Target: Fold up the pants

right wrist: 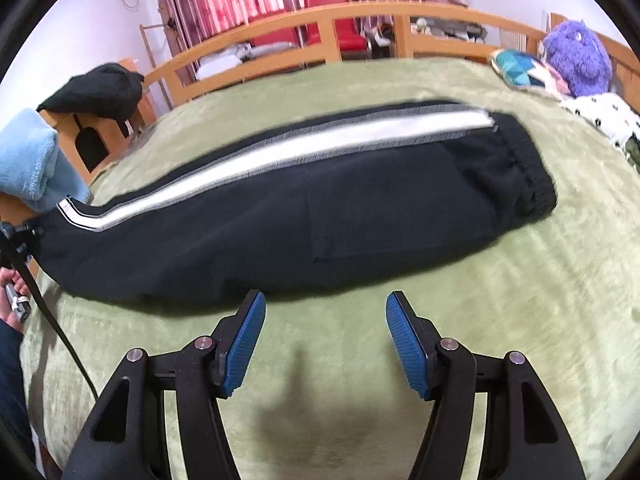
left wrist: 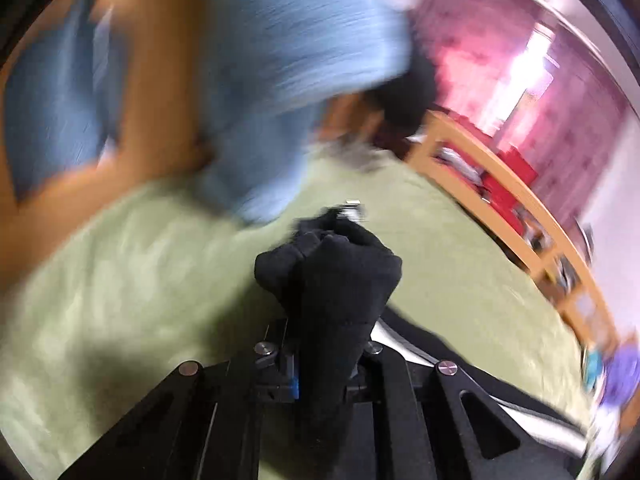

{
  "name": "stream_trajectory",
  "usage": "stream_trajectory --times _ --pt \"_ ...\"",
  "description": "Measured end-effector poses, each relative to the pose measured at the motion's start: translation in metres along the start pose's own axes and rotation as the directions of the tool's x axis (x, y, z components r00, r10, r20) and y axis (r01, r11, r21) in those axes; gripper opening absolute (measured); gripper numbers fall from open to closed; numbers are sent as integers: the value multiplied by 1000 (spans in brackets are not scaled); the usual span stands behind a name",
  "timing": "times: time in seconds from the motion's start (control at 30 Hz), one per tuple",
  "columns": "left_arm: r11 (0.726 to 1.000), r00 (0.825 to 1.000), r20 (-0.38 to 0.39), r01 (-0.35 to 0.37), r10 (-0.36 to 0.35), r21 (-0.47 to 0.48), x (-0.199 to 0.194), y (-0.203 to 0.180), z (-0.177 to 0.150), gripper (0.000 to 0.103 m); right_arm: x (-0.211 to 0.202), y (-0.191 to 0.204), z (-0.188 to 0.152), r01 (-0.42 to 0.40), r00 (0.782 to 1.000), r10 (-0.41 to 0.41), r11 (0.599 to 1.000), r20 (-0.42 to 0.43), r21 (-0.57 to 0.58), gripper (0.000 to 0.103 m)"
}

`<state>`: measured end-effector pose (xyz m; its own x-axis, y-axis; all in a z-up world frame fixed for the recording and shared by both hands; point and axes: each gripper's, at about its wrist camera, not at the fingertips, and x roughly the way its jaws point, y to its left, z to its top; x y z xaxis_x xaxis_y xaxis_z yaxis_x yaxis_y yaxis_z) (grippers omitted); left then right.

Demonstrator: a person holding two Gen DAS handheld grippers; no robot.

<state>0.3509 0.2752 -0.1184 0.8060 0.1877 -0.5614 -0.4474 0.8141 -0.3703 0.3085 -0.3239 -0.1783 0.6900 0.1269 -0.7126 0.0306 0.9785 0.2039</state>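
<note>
Black pants (right wrist: 320, 216) with a white side stripe (right wrist: 304, 148) lie lengthwise across the green bedspread (right wrist: 520, 300), waistband (right wrist: 532, 184) to the right, leg cuffs to the left. My right gripper (right wrist: 325, 320) is open and empty, just in front of the pants' near edge. My left gripper (left wrist: 320, 280) is shut on a bunched black cuff end of the pants (left wrist: 332, 272), lifted above the bed; this view is motion-blurred. The left gripper also shows at the left edge of the right wrist view (right wrist: 24, 236), at the cuff end.
A wooden bed rail (right wrist: 328, 24) runs along the far side. A folded light-blue towel (right wrist: 32, 156) and a black garment (right wrist: 96, 92) sit at the left on wooden furniture. A purple plush toy (right wrist: 576, 56), a patterned cushion (right wrist: 520, 70) and spotted fabric (right wrist: 600, 116) lie at the far right.
</note>
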Motion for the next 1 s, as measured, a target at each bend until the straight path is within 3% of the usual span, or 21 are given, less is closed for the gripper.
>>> stream_trajectory --times 0.2,0.37,0.47,0.53,0.67,0.73,0.77,0.83,0.9,0.93,0.97,1.0 --pt "981 990 -8 137 -137 137 -41 -130 -22 11 -28 -35 20 15 998 -13 1000 69 -23 63" --pt "938 978 -57 210 -203 277 -53 -240 -81 11 -50 -66 19 64 988 -58 997 143 -35 63" --pt "910 962 -151 267 -229 316 -46 -291 -135 11 -54 -85 16 36 991 -37 999 127 14 63" --pt "908 949 -213 289 -231 304 -38 -305 -171 11 -58 -97 15 24 990 -35 997 135 77 63" --pt "917 922 -370 243 -116 318 7 -319 -247 11 -67 -107 12 -12 991 -8 989 132 146 63" --pt "902 920 -382 233 -85 362 10 -316 -267 11 -73 -104 11 -37 989 17 990 146 134 63" --pt "894 928 -356 247 -107 373 3 -312 -269 15 -76 -101 12 -33 989 15 993 149 118 63" --pt "888 922 -360 282 -146 363 -8 -308 -265 24 -78 -96 12 -33 988 17 994 157 105 63" --pt "879 881 -429 356 -202 317 -18 -305 -259 51 -77 -91 13 -64 988 50 994 148 94 63" --pt "878 874 -438 367 -212 306 -19 -310 -258 56 -77 -88 14 -73 988 60 994 142 87 63" --pt "878 875 -433 370 -218 304 -28 -310 -258 64 -77 -85 13 -78 988 67 994 136 78 63" --pt "873 887 -406 363 -218 324 -41 -307 -252 68 -77 -80 13 -80 989 71 995 127 63 63"
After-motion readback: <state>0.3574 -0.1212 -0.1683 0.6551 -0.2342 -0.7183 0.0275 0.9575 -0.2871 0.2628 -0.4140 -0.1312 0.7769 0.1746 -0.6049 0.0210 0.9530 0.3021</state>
